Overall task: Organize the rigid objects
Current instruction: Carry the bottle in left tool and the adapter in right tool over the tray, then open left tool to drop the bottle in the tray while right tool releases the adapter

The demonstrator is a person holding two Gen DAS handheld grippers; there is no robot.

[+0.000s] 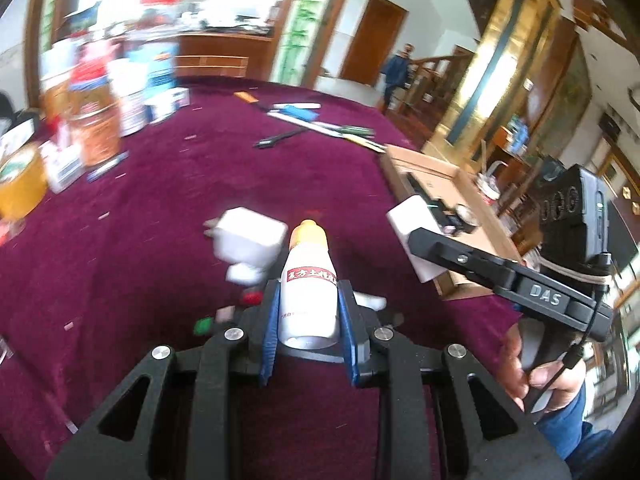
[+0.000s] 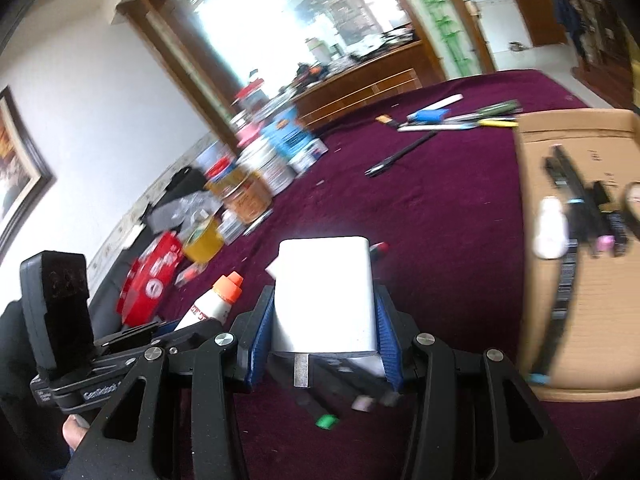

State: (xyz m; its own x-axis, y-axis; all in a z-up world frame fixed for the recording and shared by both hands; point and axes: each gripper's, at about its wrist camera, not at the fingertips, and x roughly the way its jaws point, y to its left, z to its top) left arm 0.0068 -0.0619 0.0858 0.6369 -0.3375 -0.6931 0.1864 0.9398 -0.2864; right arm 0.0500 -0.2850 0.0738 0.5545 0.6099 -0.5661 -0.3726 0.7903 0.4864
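– Two loads at once: the left tongs [image 1: 307, 312] clench a white bottle [image 1: 308, 292] with an orange cap, the right tongs [image 2: 325, 336] grip a white charger [image 2: 326, 296], both lifted above the maroon counter [image 1: 180, 208].

– Best carry them level to the cardboard box [image 2: 576, 280] and lower each flat before letting go, I'd say.

– Only the right view shows the box's inside, with a small white bottle [image 2: 551, 232] and dark items lying there; the left view alone shows another charger [image 1: 248, 246] on the cloth.

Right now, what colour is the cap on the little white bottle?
Orange cap on the white plastic bottle, best in the left wrist view.
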